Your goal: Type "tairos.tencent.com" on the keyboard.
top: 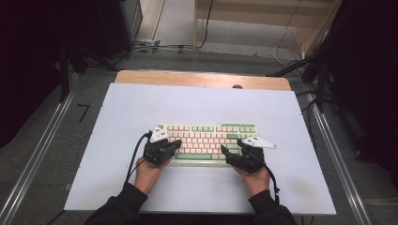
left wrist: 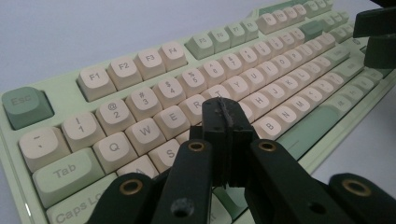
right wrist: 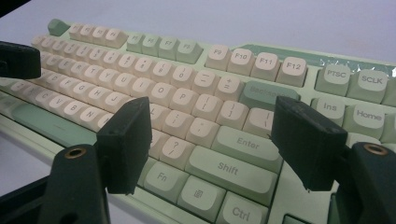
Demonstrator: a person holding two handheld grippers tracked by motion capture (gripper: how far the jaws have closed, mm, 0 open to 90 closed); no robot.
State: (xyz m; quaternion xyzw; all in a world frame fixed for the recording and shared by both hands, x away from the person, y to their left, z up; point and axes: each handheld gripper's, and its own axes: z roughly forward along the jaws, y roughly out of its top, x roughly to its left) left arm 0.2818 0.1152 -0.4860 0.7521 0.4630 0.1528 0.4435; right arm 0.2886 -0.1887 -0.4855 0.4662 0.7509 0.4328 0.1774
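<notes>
Cables and dark stands (top: 80, 51) crowded the floor beyond the table (top: 202, 101), well apart from the keyboard (top: 206, 138). Bare white surface lay open on every side of it. Its long axis ran left to right, function row away from the person. The left gripper (top: 174, 146) hung over its left end, jaws pressed together on nothing; the right gripper (top: 231, 152), over the right end, stood wide apart and empty.

Ahead of both tools the keyboard (top: 206, 143) is the one obstacle, stretching from the left tool (top: 174, 144) to the right tool (top: 225, 151). The left tool's jaws, pressed together, sit over the keys. Beyond the keyboard the bench (top: 202, 101) lies open to its far edge, with wide room outward of each tool.
</notes>
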